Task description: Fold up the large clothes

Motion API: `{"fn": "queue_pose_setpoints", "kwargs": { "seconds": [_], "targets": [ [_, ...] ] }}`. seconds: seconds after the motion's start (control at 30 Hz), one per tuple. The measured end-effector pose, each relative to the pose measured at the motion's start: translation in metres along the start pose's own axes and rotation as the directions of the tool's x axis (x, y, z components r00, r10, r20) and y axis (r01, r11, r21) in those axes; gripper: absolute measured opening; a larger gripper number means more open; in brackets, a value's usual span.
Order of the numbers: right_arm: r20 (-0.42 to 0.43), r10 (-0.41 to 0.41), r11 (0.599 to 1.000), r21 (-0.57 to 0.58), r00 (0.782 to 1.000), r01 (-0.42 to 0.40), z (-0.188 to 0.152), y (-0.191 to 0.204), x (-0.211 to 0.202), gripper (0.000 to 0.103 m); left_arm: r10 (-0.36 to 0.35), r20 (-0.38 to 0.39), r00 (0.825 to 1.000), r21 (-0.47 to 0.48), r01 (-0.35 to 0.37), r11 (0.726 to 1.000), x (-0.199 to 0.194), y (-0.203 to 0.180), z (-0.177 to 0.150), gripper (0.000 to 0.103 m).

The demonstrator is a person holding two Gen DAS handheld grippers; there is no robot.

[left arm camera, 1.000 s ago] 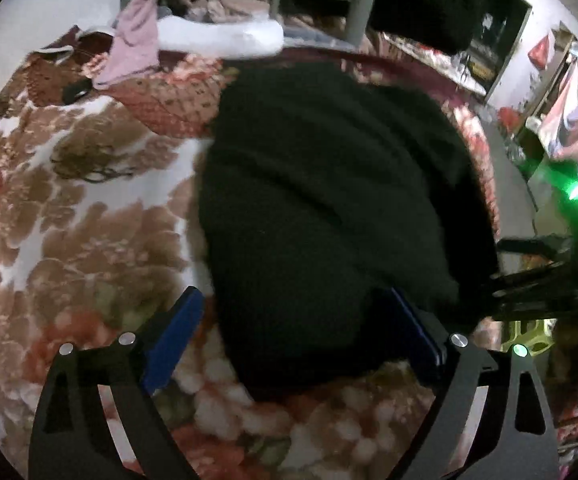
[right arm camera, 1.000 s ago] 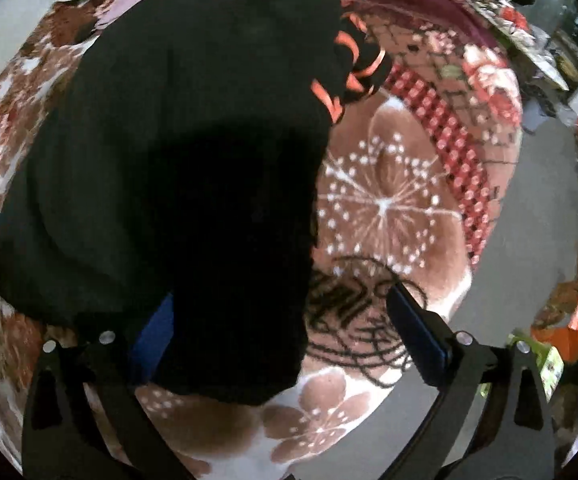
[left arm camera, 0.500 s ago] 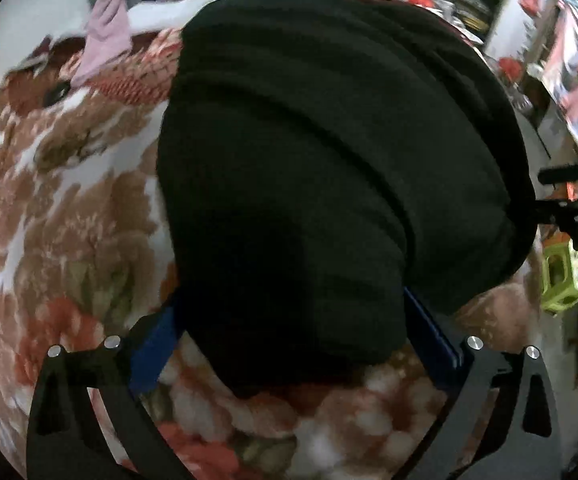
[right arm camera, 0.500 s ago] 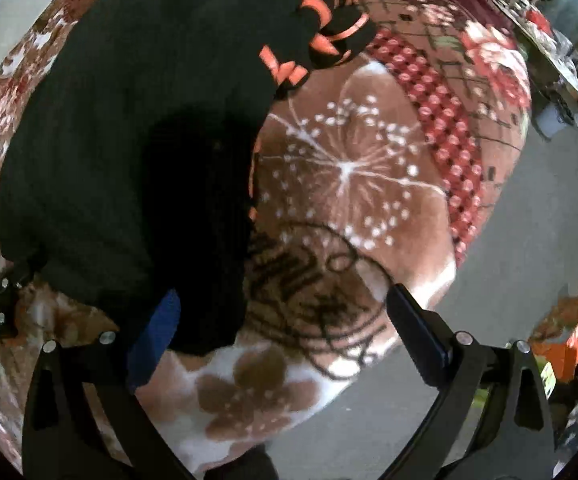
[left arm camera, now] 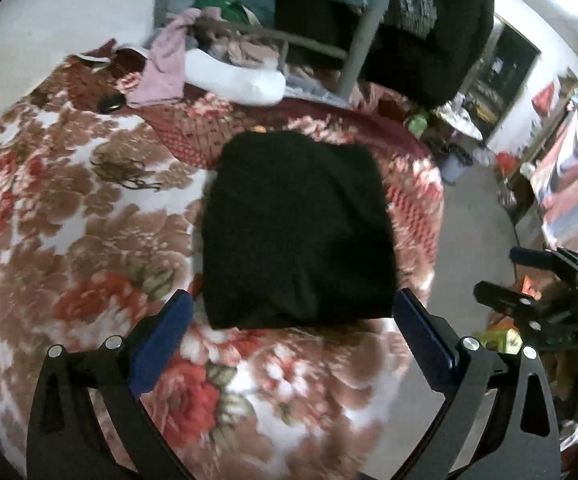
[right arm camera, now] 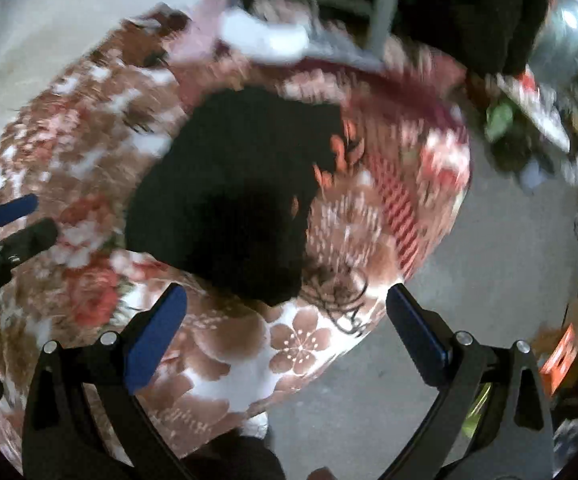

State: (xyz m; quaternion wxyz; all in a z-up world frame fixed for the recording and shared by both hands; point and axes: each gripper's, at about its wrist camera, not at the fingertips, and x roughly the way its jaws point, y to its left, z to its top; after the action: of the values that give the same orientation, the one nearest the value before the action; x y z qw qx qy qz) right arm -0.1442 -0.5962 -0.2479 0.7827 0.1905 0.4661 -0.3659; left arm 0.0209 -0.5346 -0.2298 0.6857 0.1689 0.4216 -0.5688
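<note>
On the floral bed blanket [left arm camera: 89,240], mid-bed toward its right edge, the black garment [left arm camera: 297,232] lay folded into a compact rectangle, left claw [left arm camera: 293,334] and right claw [right arm camera: 285,320] both spread apart and empty, so folding looked essentially done.

Both grippers were just hanging in the air with nothing between the fingers. Left gripper [left arm camera: 291,320] had its jaws spread wide, blue pads [left arm camera: 161,346] facing each other. Right gripper [right arm camera: 285,312] looked the same, jaws wide apart, clamping nothing.
</note>
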Motion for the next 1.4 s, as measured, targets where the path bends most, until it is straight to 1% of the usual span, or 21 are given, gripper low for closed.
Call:
{"fn": "queue_pose_setpoints", "kwargs": {
  "seconds": [0.07, 0.1, 0.17, 0.23, 0.33, 0.43, 0.5, 0.57, 0.63, 0.73, 0.9, 1.0, 1.17, 1.27, 1.4],
  "targets": [
    [0.042, 0.002, 0.999, -0.032, 0.999, -0.001, 0.005, 0.007, -0.046, 0.098, -0.020, 0.024, 1.000, -0.019, 0.021, 1.000, -0.038, -0.013, 0.008, 0.098],
    [0.048, 0.004, 0.999, -0.035, 0.999, -0.002, 0.006, 0.009, -0.063, 0.098, -0.019, 0.027, 0.999, -0.019, 0.019, 1.000, -0.049, -0.018, 0.010, 0.098],
    [0.072, 0.028, 0.999, -0.031, 0.997, -0.026, 0.010, 0.012, -0.104, 0.098, -0.009, 0.012, 1.000, 0.013, 0.009, 1.000, -0.071, -0.032, 0.015, 0.098],
    [0.087, 0.052, 0.998, -0.025, 0.995, -0.050, 0.013, 0.013, -0.132, 0.098, 0.007, -0.002, 1.000, 0.047, -0.007, 0.999, -0.090, -0.045, 0.018, 0.098],
    [0.093, 0.065, 0.996, -0.062, 0.994, -0.060, 0.021, 0.010, -0.153, 0.098, 0.034, -0.027, 0.999, 0.063, -0.032, 0.997, -0.106, -0.060, 0.018, 0.098],
    [0.113, 0.074, 0.994, -0.093, 0.991, -0.064, 0.029, 0.003, -0.177, 0.098, 0.073, -0.032, 0.997, 0.085, -0.070, 0.994, -0.118, -0.073, 0.019, 0.098],
    [0.123, 0.079, 0.989, -0.133, 0.989, -0.062, 0.030, 0.002, -0.188, 0.098, 0.087, -0.024, 0.996, 0.090, -0.084, 0.992, -0.124, -0.080, 0.022, 0.098],
    [0.151, 0.086, 0.982, -0.179, 0.985, -0.058, 0.031, 0.002, -0.199, 0.098, 0.109, -0.011, 0.994, 0.088, -0.107, 0.990, -0.132, -0.088, 0.024, 0.098],
    [0.165, 0.104, 0.979, -0.191, 0.981, -0.072, 0.030, -0.001, -0.208, 0.098, 0.121, -0.010, 0.993, 0.081, -0.120, 0.989, -0.138, -0.093, 0.025, 0.098],
    [0.159, 0.155, 0.976, -0.177, 0.975, -0.126, 0.029, -0.007, -0.215, 0.098, 0.141, 0.001, 0.990, 0.075, -0.141, 0.987, -0.149, -0.101, 0.027, 0.098],
    [0.154, 0.177, 0.976, -0.157, 0.972, -0.153, 0.029, -0.012, -0.218, 0.098, 0.144, 0.002, 0.990, 0.050, -0.144, 0.988, -0.154, -0.103, 0.025, 0.098],
    [0.157, 0.172, 0.978, -0.147, 0.972, -0.150, 0.030, -0.015, -0.216, 0.098, 0.134, -0.010, 0.991, 0.049, -0.133, 0.990, -0.154, -0.103, 0.023, 0.098],
    [0.154, 0.171, 0.983, -0.095, 0.973, -0.158, 0.034, -0.020, -0.211, 0.098, 0.135, 0.007, 0.991, 0.072, -0.135, 0.988, -0.157, -0.107, 0.025, 0.098],
    [0.163, 0.143, 0.989, -0.072, 0.976, -0.133, 0.038, -0.022, -0.210, 0.098, 0.129, 0.021, 0.991, 0.072, -0.130, 0.989, -0.158, -0.105, 0.030, 0.098],
    [0.162, 0.130, 0.991, -0.048, 0.978, -0.124, 0.044, -0.025, -0.210, 0.098, 0.110, 0.026, 0.994, 0.052, -0.111, 0.992, -0.162, -0.101, 0.038, 0.097]
  ]
}}
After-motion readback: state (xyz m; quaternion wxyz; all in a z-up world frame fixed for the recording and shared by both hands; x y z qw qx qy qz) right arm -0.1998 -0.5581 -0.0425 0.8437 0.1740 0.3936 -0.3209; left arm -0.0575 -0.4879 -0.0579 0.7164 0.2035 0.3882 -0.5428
